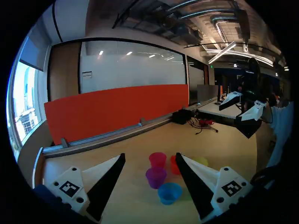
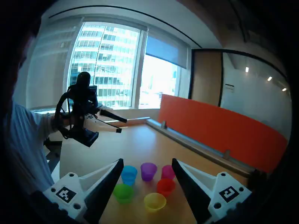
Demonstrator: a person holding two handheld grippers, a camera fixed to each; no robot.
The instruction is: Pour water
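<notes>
Several small plastic cups stand grouped on the wooden table (image 2: 138, 145): blue (image 2: 129, 174), purple (image 2: 148, 171), pink (image 2: 168, 172), red (image 2: 165, 186), green (image 2: 123, 193) and yellow (image 2: 154, 202). My right gripper (image 2: 147, 160) hovers open above and in front of them, holding nothing. From the left gripper view the pink (image 1: 157, 159), purple (image 1: 156, 177) and blue (image 1: 169, 193) cups lie between the open fingers of my left gripper (image 1: 149, 154), also holding nothing. Each gripper appears farther off in the other's view: left gripper (image 2: 123, 126), right gripper (image 1: 228, 114). Both are raised above the table.
An orange divider panel (image 1: 116, 108) runs along the table's far edge on a metal rail (image 2: 194, 147). A person's light sleeve (image 2: 26, 142) is at the left. Large windows (image 2: 108, 78) stand behind. Cables and a black box (image 1: 183, 116) lie at the table's far end.
</notes>
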